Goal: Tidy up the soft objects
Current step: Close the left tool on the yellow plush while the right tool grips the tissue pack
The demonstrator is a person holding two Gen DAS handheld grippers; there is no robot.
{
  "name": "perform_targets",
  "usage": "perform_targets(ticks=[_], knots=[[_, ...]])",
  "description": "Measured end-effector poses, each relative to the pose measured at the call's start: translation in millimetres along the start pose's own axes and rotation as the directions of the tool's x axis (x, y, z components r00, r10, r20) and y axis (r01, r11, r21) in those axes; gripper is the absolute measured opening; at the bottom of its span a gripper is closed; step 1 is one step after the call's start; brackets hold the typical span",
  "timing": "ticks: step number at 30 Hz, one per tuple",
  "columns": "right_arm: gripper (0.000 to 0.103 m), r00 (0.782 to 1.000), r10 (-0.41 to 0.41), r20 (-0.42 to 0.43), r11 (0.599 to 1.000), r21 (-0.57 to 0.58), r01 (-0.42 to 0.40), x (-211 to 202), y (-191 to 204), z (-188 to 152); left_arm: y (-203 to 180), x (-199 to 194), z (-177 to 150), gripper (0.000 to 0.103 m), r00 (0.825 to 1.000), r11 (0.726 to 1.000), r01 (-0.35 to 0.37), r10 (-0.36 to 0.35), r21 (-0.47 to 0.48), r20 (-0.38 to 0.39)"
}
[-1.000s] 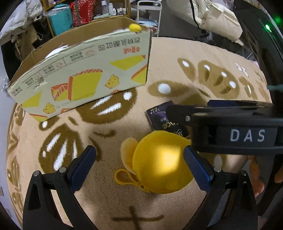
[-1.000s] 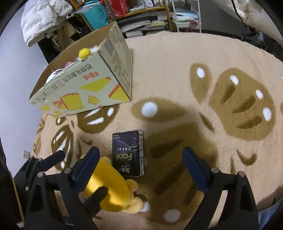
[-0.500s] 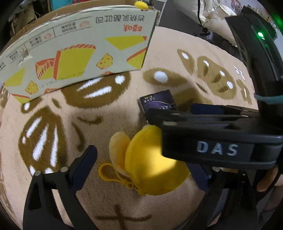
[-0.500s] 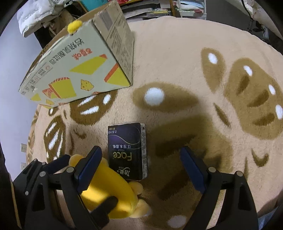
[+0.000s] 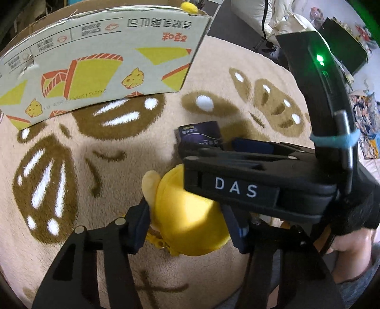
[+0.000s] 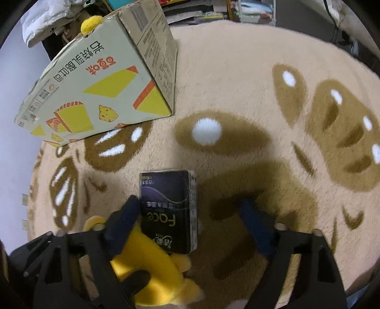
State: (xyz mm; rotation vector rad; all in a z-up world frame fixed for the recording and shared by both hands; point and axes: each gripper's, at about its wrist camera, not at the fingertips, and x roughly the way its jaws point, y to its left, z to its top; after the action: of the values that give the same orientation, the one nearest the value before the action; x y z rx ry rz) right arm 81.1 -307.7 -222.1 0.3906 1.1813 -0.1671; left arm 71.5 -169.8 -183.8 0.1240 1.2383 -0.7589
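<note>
A yellow plush toy [image 5: 187,221] lies on the rug, and my left gripper [image 5: 190,225] is shut on it, a blue pad pressing each side. It also shows in the right wrist view [image 6: 152,268]. A dark purple tissue pack [image 6: 169,209] lies flat just beyond the plush; its top shows in the left wrist view [image 5: 201,133]. My right gripper [image 6: 190,218] is open and straddles the pack, the left pad at its edge, the right pad well apart. The right gripper's body [image 5: 249,187] crosses the left wrist view over the plush.
An open cardboard box [image 5: 99,64] with yellow and orange print stands on the beige and brown rug [image 6: 237,83] at the far left; it also shows in the right wrist view [image 6: 102,88]. A yellow pompom [image 6: 91,22] pokes over its rim. Shelves and furniture stand behind.
My left gripper has closed from wide open onto the yellow plush. My right gripper has moved forward and down over the tissue pack, still open.
</note>
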Motion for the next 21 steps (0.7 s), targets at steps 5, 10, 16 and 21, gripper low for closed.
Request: perform_targets(ticks=[5, 10, 16, 21], knots=[[0.049, 0.999, 0.022, 0.025, 0.999, -0.034, -0.021, -5.4, 15.3, 0.7, 2.5, -3.3, -1.2, 0.055, 1.000, 1.000, -0.011, 0.011, -0.003, 0.003], [0.047, 0.998, 0.037, 0.041, 0.999, -0.027, -0.036, -10.3, 21.0, 1.5, 6.7, -10.6, -1.7, 0.054, 0.999, 0.999, -0.035, 0.035, -0.013, 0.020], [0.046, 0.992, 0.046, 0.114, 0.998, -0.043, -0.041, -26.4, 23.0, 3.5, 14.4, -25.1, -0.8, 0.054, 0.994, 0.996, -0.086, 0.088, -0.032, 0.065], [0.046, 0.983, 0.051, 0.176, 0.997, -0.072, -0.038, -41.3, 27.1, 2.6, 17.7, -33.6, -4.1, 0.053, 0.986, 0.990, -0.132, 0.135, -0.042, 0.101]])
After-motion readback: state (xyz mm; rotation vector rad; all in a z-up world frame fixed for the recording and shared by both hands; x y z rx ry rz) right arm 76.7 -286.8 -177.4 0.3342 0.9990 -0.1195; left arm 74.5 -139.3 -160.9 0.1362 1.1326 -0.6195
